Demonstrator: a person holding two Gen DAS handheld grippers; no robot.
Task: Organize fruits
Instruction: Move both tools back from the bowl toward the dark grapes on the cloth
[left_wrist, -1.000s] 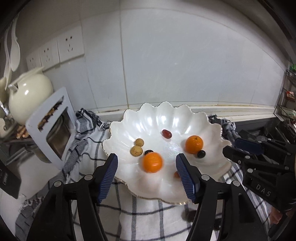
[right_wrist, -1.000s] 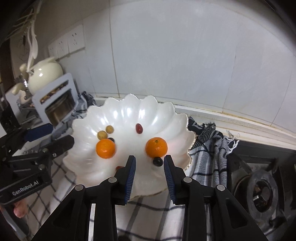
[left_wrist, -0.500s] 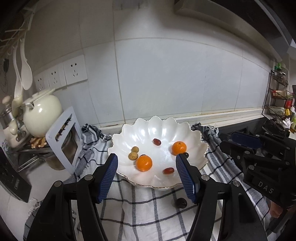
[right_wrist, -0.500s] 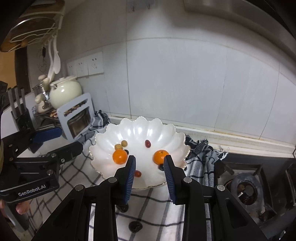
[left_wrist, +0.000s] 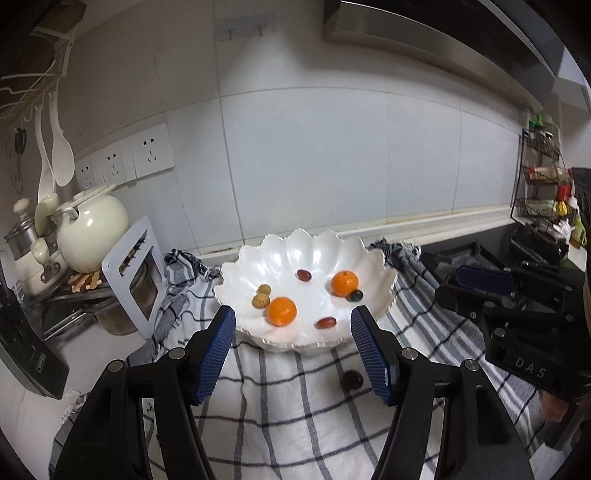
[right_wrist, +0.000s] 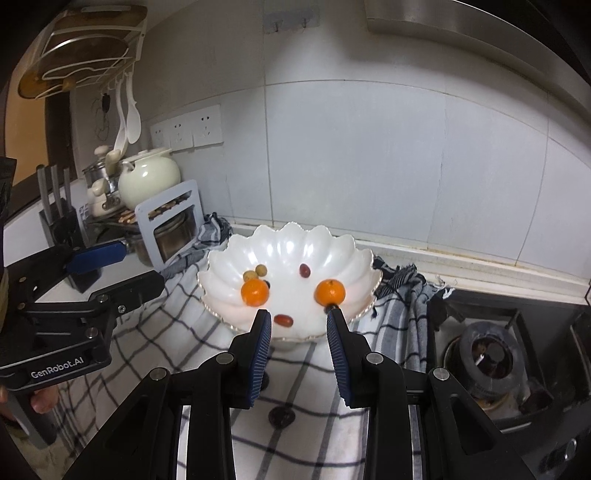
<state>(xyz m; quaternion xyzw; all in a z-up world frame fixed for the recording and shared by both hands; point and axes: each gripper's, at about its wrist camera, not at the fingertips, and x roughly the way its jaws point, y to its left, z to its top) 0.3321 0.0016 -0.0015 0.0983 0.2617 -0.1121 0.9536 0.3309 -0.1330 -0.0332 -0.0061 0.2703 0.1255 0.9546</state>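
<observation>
In the left wrist view, a cream teapot (left_wrist: 92, 230) stands at the left edge below white wall sockets (left_wrist: 127, 158), with a white frame-like stand (left_wrist: 135, 275) leaning just beside it. A checked cloth (left_wrist: 288, 398) covers the counter across the lower half of the frame. On it, at centre, sits a white scalloped bowl (left_wrist: 255, 258). Inside the bowl lie two small tan fruits (left_wrist: 261, 297) at left, one orange (left_wrist: 282, 311) just right of them, a red grape (left_wrist: 304, 274) toward the back, another red grape (left_wrist: 325, 322) near the front rim, a second orange (left_wrist: 344, 283) at right, and a dark grape (left_wrist: 356, 295) touching that orange. One dark fruit (left_wrist: 351, 380) lies on the cloth in front of the bowl, outside it. The left gripper (left_wrist: 293, 334) hovers in the lower middle with its blue pads set moderately wide apart and nothing between them. At the right edge the other black gripper body is seen from the side.

In the right wrist view, the left gripper's body fills the left edge, a fingertip of the person's hand (right_wrist: 42, 400) below it. The right gripper (right_wrist: 297, 325) sits at lower centre, its jaws narrow but parted, holding nothing, short of the bowl's front rim. A gas burner (right_wrist: 491, 354) occupies the lower right.
</observation>
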